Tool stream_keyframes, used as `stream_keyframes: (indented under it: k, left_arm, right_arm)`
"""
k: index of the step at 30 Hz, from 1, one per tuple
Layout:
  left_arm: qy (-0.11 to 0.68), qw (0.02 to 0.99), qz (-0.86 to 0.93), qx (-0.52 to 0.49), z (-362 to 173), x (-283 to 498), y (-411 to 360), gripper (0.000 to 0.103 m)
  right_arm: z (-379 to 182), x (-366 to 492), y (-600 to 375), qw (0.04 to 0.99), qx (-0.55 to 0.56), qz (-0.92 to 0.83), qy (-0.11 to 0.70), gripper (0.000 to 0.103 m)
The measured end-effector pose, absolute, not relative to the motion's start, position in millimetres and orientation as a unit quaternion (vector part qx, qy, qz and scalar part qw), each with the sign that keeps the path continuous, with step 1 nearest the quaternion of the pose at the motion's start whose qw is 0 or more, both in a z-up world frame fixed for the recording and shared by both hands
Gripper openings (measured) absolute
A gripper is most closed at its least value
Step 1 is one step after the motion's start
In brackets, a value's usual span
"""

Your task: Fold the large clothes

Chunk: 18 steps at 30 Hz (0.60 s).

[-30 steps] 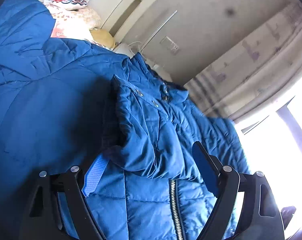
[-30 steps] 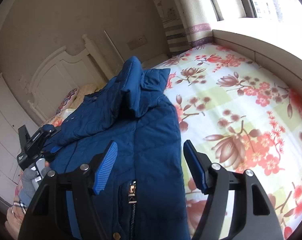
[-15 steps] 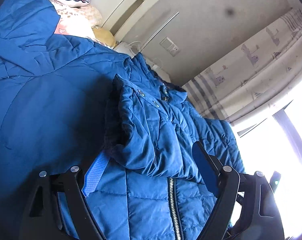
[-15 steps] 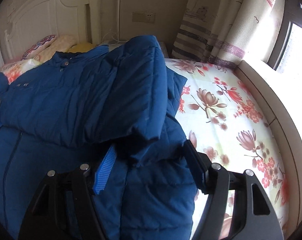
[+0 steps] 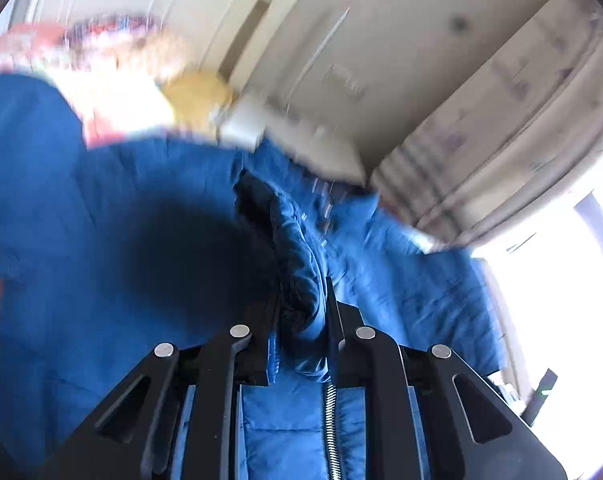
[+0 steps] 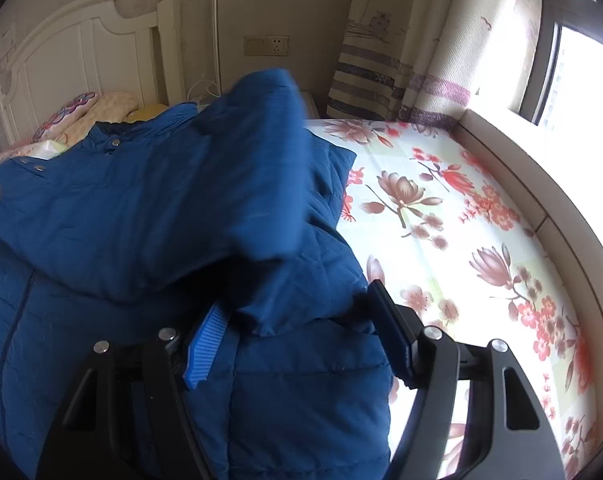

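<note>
A large blue quilted jacket lies spread on the bed, zip facing up. In the blurred left wrist view, my left gripper is shut on a bunched fold of the jacket, likely a sleeve end. In the right wrist view the jacket has a sleeve folded across its body. My right gripper is open, its fingers either side of the sleeve's cuff end, resting over the jacket's right edge.
The floral bedsheet lies to the right of the jacket. A white headboard, pillows, a wall socket and striped curtains stand at the far end. A window ledge runs along the bed's right side.
My left gripper has closed on the jacket fold and is moving, blurring its view. My right gripper has moved forward over the sleeve cuff and stays open.
</note>
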<state>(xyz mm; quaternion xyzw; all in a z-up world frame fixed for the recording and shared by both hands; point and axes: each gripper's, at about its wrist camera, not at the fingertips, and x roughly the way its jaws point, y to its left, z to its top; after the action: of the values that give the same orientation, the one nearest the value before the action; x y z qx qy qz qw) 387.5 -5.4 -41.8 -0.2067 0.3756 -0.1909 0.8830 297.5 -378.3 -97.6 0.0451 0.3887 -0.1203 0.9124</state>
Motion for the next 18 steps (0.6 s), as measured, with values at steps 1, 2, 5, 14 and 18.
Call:
stream_keyframes:
  k: [1, 2, 5, 14, 18]
  left_arm:
    - [0.360, 0.891, -0.188, -0.204, -31, 382, 2, 0.016]
    - [0.347, 0.898, -0.183, -0.200, -20, 376, 11, 0.016]
    - [0.338, 0.910, -0.165, -0.173, -3, 365, 37, 0.017]
    - [0.421, 0.893, -0.065, -0.146, -81, 381, 77, 0.018]
    - [0.411, 0.907, -0.007, -0.094, -79, 363, 78, 0.021]
  right_arm:
    - [-98, 298, -379, 0.913, 0.049, -0.119, 0.388, 0.070]
    - [-98, 296, -380, 0.913, 0.051, -0.119, 0.387, 0.070]
    - [-98, 295, -379, 0.913, 0.051, -0.117, 0.388, 0.072]
    - [-101, 297, -380, 0.908, 0.061, -0.105, 0.400, 0.081]
    - [-97, 288, -389, 0.897, 0.083, -0.088, 0.425, 0.082]
